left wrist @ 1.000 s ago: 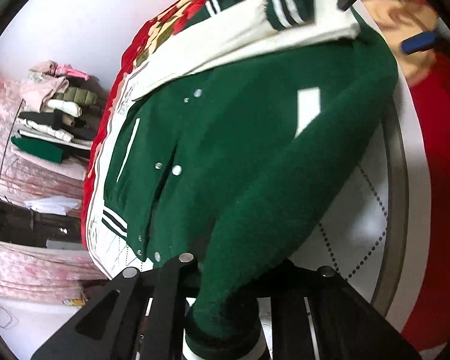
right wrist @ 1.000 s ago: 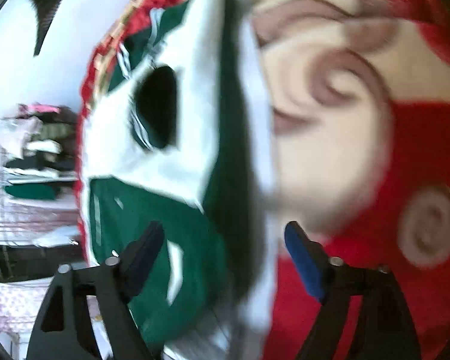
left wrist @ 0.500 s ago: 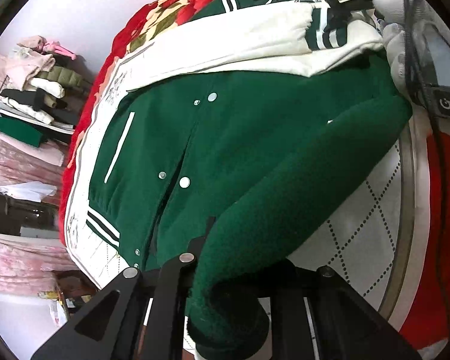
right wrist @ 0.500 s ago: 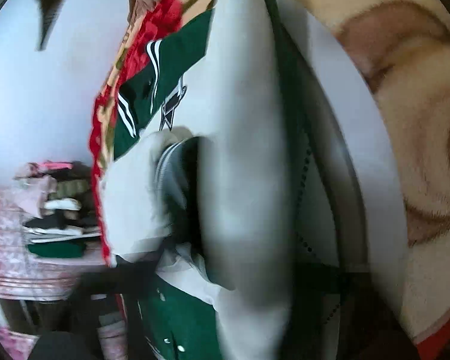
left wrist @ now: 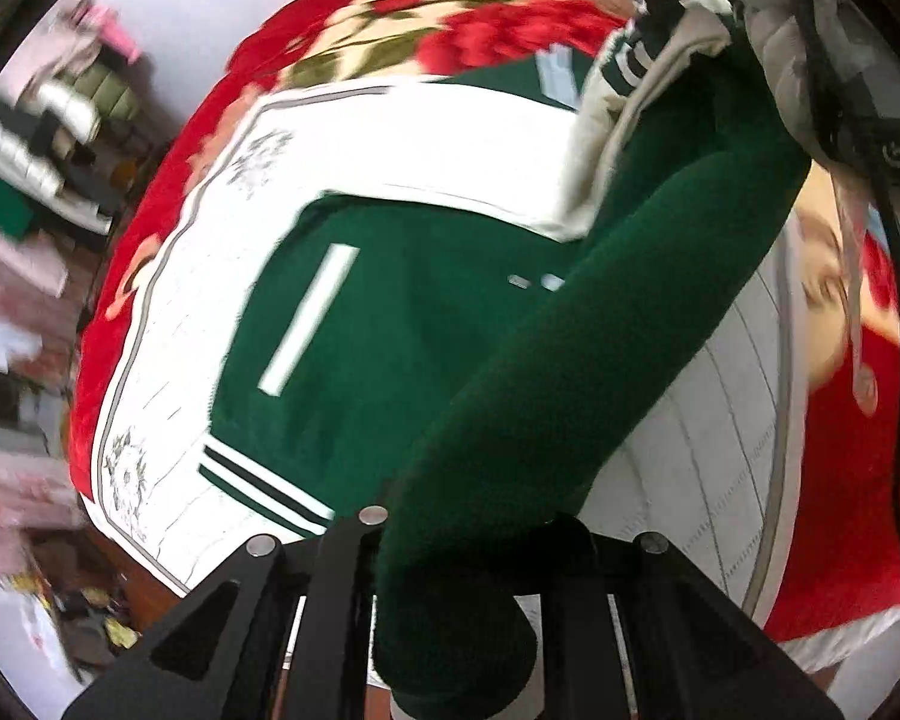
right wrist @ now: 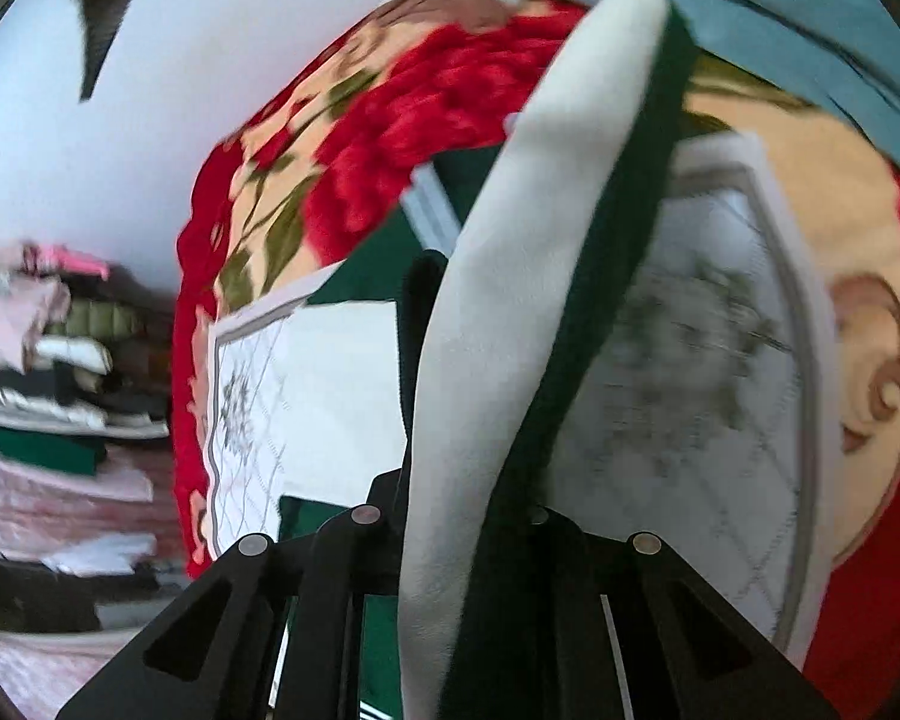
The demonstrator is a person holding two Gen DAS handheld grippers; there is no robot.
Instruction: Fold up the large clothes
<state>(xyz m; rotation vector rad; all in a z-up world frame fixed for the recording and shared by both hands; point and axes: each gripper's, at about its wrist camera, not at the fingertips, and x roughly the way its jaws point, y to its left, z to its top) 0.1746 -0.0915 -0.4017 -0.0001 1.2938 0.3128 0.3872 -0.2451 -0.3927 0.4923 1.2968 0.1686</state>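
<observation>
Left tongs point(left wrist: 456, 612): pointing steeply down, jaws clamped on a green sleeve point(left wrist: 570, 360) that runs up and away from them. Right tongs point(right wrist: 480, 540): also pitched steeply down, jaws just been closing, now pinched on a cream sleeve point(right wrist: 510, 300) between them. Right tongs also visible at the left camera's upper right edge.

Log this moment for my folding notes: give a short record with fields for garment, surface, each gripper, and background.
garment: green varsity jacket with cream sleeves, partly lifted
surface: white quilted mat over red floral blanket
left gripper: shut on green jacket fabric
right gripper: jaws just closed on cream-and-green fold
background: stack of folded clothes, blurred
</observation>
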